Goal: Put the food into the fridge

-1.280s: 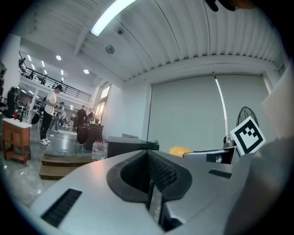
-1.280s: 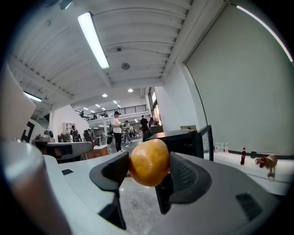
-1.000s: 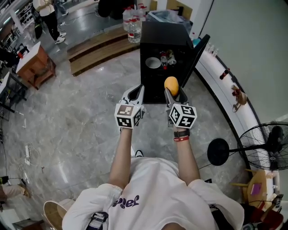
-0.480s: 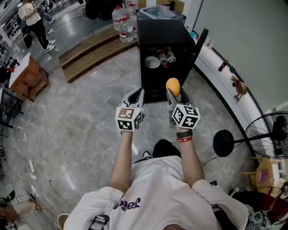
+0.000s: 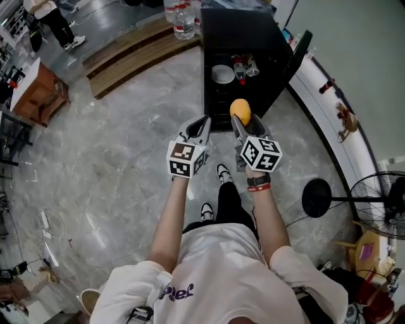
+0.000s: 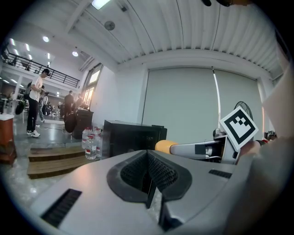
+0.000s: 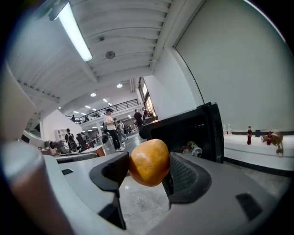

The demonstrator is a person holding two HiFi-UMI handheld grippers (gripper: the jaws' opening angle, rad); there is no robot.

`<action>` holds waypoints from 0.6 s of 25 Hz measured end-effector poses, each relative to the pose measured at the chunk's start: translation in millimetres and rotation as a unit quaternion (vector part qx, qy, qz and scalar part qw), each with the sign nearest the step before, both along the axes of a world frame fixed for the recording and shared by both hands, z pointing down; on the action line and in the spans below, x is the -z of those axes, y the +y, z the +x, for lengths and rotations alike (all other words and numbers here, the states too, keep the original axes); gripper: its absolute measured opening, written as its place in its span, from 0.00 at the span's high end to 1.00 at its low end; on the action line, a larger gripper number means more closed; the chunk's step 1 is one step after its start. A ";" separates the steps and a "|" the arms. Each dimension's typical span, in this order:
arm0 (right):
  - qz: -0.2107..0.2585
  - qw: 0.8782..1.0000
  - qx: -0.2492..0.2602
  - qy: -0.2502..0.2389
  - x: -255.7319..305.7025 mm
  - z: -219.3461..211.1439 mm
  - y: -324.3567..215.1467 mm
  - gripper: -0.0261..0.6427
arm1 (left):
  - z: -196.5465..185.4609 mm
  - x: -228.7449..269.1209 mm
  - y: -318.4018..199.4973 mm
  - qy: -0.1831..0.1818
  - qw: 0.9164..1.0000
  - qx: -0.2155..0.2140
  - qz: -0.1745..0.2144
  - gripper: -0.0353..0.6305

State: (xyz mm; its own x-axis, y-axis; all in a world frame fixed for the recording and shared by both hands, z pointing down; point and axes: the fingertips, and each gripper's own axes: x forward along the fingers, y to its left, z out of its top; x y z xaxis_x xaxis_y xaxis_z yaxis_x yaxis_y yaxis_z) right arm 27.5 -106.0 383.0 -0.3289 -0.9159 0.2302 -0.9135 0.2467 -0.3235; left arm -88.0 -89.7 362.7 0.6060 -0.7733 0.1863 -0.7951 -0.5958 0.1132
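An orange fruit (image 5: 240, 111) (image 7: 149, 162) sits between the jaws of my right gripper (image 5: 242, 120) (image 7: 146, 170), which is shut on it. Just ahead stands a small black fridge (image 5: 239, 35) (image 7: 183, 128) with its door (image 5: 297, 54) swung open to the right. A white plate (image 5: 223, 74) and some cans (image 5: 243, 68) (image 7: 192, 148) lie on its shelf. My left gripper (image 5: 200, 126) (image 6: 148, 176) is shut with nothing in it, held level beside the right one. The left gripper view shows the fruit (image 6: 164, 146) at the tip of the right gripper.
Grey marble floor (image 5: 114, 145) lies all round. Wooden steps (image 5: 136, 47) with water bottles (image 5: 180, 14) are left of the fridge. A white ledge (image 5: 335, 126) runs along the right wall, and a standing fan (image 5: 380, 202) is at the right. A wooden desk (image 5: 38, 92) stands far left.
The person has stepped toward the fridge, so it is nearer both grippers. The right gripper keeps its hold on the fruit; the left stays shut.
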 end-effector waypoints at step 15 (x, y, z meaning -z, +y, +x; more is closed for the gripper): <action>-0.018 1.000 0.018 0.004 -64.7 10.9 -93.7 0.52 | 20.9 -65.3 -89.7 -0.015 0.999 -0.005 -0.032 0.92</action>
State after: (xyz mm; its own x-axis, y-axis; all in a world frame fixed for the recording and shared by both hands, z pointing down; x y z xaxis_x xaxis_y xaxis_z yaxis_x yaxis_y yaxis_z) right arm 38.5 -199.7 447.7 -0.3600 -0.8944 0.2654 -0.9068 0.2687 -0.3248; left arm -67.1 -179.3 428.0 0.6074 -0.7526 0.2542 -0.7924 -0.5966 0.1270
